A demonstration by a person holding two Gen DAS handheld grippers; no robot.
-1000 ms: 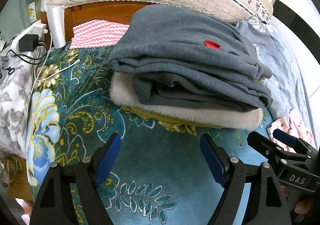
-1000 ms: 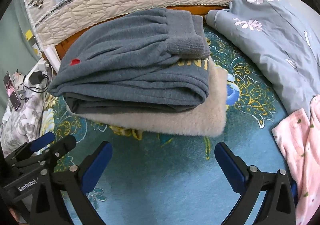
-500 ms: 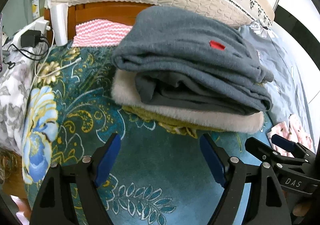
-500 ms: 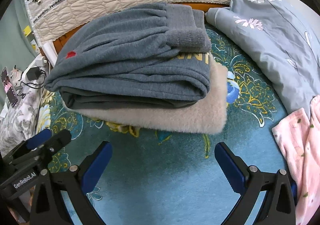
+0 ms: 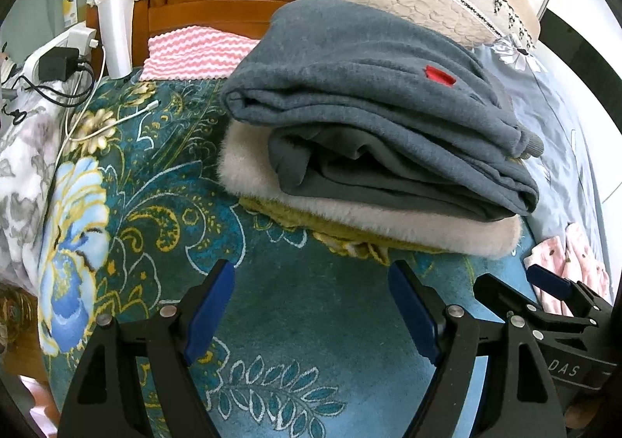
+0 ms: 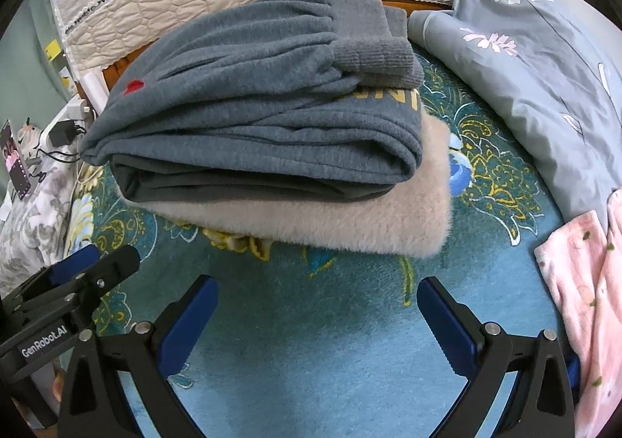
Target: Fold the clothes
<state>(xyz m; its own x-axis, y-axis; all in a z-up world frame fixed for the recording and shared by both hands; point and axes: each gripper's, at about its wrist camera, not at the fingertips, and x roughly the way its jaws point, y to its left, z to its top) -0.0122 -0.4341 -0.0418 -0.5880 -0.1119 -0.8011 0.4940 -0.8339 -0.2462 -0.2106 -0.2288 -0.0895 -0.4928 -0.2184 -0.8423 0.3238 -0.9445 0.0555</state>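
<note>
Hovering side by side, tilted down toward the folded stack [image 5: 373, 150] — left gripper [image 5: 311, 305] and right gripper [image 6: 318, 325], jaws apart, seemingly empty.

Plenty of bare teal blanket [image 6: 311, 340] in front of both tongs. Folded stack [image 6: 272, 134] blocks 12 o'clock, pink garment [image 6: 583, 302] crowds 3, cables [image 5: 70, 95] clutter 10.

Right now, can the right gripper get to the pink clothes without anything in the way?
Probably yes. The right gripper is open and holds nothing, and the pink clothes lie just to its right on the blue blanket, with only bare blanket between them.
</note>
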